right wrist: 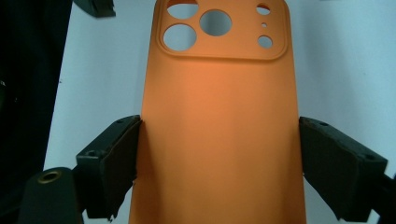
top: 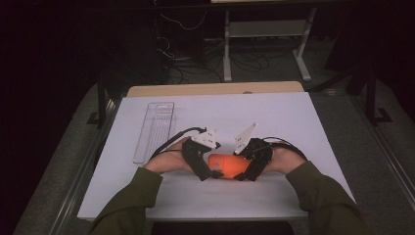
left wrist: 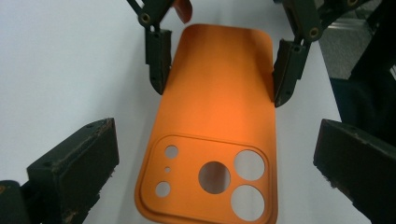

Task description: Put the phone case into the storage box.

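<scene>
Near edge of the table: both forearms come in from the bottom, one gripper per hand, meeting at the middle. Orange phone case lies between them, back side up, on the white table surface.

Right gripper: jaws clamped on the case's long edges, at the plain end; both pads touch the sides in the right gripper view.

Left gripper: jaws apart, standing either side of the camera-cutout end with clear white gaps to the case; no contact.

Case looks flat on the table, held at one end only.

Farther back, left of centre: a clear plastic tray, lying lengthwise, well apart from the grippers.

Beyond the table: a wooden edge, then cables on the floor.
</scene>
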A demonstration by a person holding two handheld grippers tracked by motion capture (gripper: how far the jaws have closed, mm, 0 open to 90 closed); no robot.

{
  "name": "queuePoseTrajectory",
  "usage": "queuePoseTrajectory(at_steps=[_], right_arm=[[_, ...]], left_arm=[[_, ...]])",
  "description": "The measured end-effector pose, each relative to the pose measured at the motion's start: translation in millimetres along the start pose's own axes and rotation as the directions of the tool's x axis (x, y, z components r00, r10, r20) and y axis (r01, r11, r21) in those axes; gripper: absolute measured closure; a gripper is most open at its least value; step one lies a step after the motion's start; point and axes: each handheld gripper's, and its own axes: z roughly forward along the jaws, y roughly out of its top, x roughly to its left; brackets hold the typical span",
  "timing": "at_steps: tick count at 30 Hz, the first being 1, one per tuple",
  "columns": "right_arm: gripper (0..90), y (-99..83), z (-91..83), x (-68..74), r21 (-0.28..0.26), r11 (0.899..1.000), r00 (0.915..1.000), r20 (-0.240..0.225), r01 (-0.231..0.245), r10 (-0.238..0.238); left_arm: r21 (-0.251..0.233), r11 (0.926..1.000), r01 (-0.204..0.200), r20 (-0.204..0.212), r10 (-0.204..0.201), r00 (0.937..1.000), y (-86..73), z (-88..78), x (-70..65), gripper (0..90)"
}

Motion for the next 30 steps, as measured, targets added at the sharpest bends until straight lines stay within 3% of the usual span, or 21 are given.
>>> queuePoseTrajectory(at_steps=[2,5,19,27,30], right_arm=[[15.0,0.1,-0.3,0.6,-0.001,1.000,1.0000,-0.002,-0.005,0.005],[15.0,0.1,-0.4,0.4,-0.004,1.000,1.0000,-0.005,-0.003,0.003],[15.0,8.1,-0.2,4.7,-0.008,1.000,0.9995,-0.006,0.030,-0.030],[15.0,10.2,-0.2,6.0,-0.008,0.999,0.9992,-0.006,0.039,-0.039],[15.0,10.7,-1.0,6.7,-0.008,0.999,0.9992,-0.007,0.040,-0.040]], left_arm=[[0.011,0.9999,0.013,0.006,-0.013,0.9999,-0.8,2.6,-1.4,0.0],[0.030,0.9996,-0.003,0.011,0.002,0.9999,-1.1,4.6,-1.4,0.0],[0.042,0.9991,0.004,0.015,-0.004,0.9999,-3.3,12.3,-4.8,0.0],[0.093,0.9956,-0.013,0.025,0.011,0.9996,-4.9,18.5,-6.0,0.0],[0.087,0.9962,0.002,0.027,-0.004,0.9996,-4.9,21.3,-7.2,0.0]])
